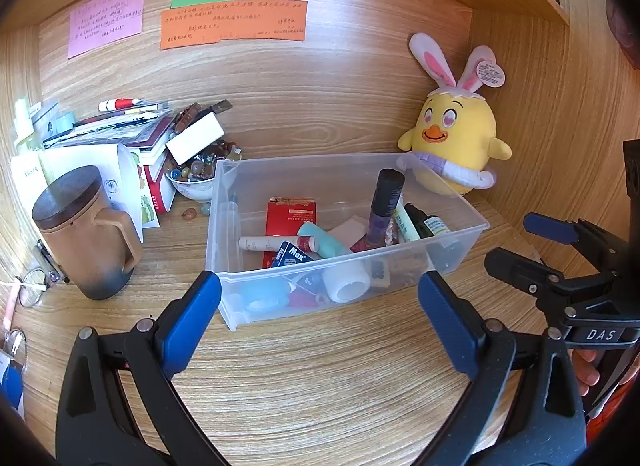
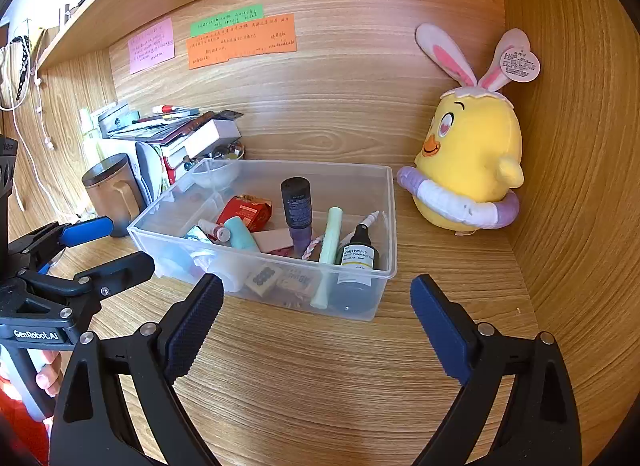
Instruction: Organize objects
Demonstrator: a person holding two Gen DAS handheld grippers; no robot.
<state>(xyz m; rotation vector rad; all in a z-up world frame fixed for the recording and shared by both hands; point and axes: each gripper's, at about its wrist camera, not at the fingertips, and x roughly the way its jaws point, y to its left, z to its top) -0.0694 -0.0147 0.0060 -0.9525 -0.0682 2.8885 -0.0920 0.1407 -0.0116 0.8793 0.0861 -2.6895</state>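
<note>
Left wrist view: the left gripper (image 1: 320,290) is spread wide and holds nothing, just in front of the clear plastic bin (image 1: 280,298) on the bench (image 1: 320,378). The right gripper (image 2: 316,302) is likewise wide and empty before the bin's near wall. Behind the bin to its right sits a yellow chick plush (image 2: 472,161); to its left stands a brown mug (image 1: 86,234).

The clear plastic bin (image 1: 448,221) is sitting on the wooden desk, just beside the yellow chick plush. It's holding a jumble: a dark-capped purple bottle (image 2: 297,209) standing upright, a red box (image 1: 291,214) lying flat, and a pale green tube (image 2: 331,236) leaning on the front wall.
</note>
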